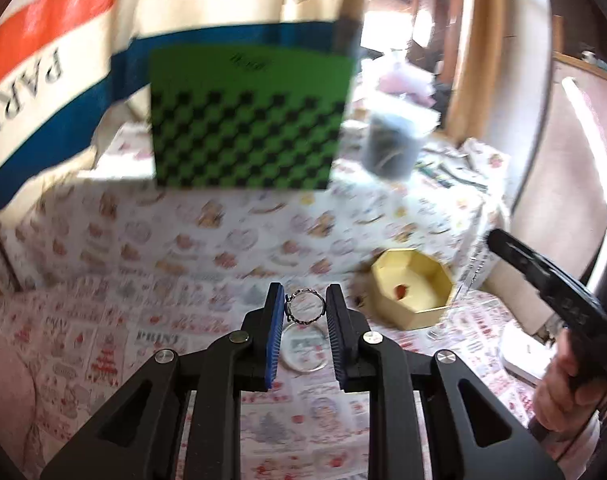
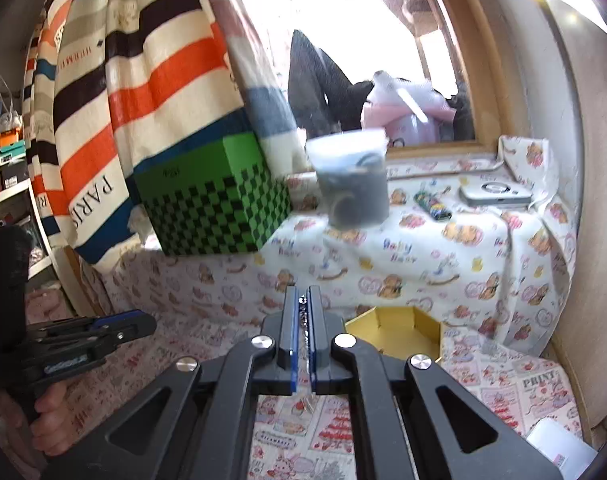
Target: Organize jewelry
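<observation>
My left gripper (image 1: 305,300) is shut on a silver ring-shaped bracelet (image 1: 305,306), held upright between the blue pads above a small clear round dish (image 1: 305,350) on the patterned cloth. A yellow octagonal box (image 1: 413,286) lies open to the right of it, with a small red item inside. My right gripper (image 2: 302,300) is shut on a thin silver chain (image 2: 303,328) that runs down between the pads. The yellow box (image 2: 395,330) sits just behind and right of it. Each gripper shows in the other's view, the right one (image 1: 543,276) and the left one (image 2: 103,330).
A green checkered box (image 1: 247,120) stands at the back by a striped curtain (image 1: 63,60). A grey plastic tub (image 2: 353,180) sits on a raised cloth-covered ledge with a white device (image 2: 495,194) and a small dark case (image 2: 431,204). A mirror frame rises behind.
</observation>
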Motion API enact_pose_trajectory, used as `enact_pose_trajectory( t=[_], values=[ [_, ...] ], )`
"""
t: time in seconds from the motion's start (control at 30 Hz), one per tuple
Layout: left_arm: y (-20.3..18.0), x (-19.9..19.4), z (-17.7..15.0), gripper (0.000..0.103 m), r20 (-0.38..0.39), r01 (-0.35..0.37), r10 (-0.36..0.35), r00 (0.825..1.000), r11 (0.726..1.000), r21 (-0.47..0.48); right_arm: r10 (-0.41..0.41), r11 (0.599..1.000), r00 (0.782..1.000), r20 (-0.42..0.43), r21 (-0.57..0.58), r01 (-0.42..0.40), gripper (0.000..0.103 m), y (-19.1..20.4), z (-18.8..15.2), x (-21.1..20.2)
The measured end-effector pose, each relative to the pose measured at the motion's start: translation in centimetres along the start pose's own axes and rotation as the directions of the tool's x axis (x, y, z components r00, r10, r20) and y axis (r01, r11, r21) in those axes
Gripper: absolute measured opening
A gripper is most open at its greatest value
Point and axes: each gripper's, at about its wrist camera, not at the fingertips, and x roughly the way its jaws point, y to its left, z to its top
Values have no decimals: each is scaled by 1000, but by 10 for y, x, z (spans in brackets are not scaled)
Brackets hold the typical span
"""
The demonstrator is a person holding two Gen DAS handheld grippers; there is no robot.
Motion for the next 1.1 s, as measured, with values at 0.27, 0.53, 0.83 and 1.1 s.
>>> enact_pose_trajectory(
  t=[0.27, 0.53, 0.83, 1.1],
  values=[
    [-51, 39, 35, 20, -42, 91, -89, 995, 994, 68, -87, 995, 988, 127, 63, 80, 3, -29, 21, -7],
    [-88, 134, 35, 20, -183, 105, -77, 980, 984, 144, -147, 973, 987, -66, 173, 156, 3, -88, -2, 61],
    [-92, 190, 19, 20, -287, 96, -67, 956, 991, 90, -139, 948, 973, -183, 259, 184, 3, -121, -20, 89],
    [-101, 199, 12, 20, -300, 109, -76, 951, 989, 96, -122, 945, 974, -192, 278, 173, 3, -130, -23, 87]
  ],
)
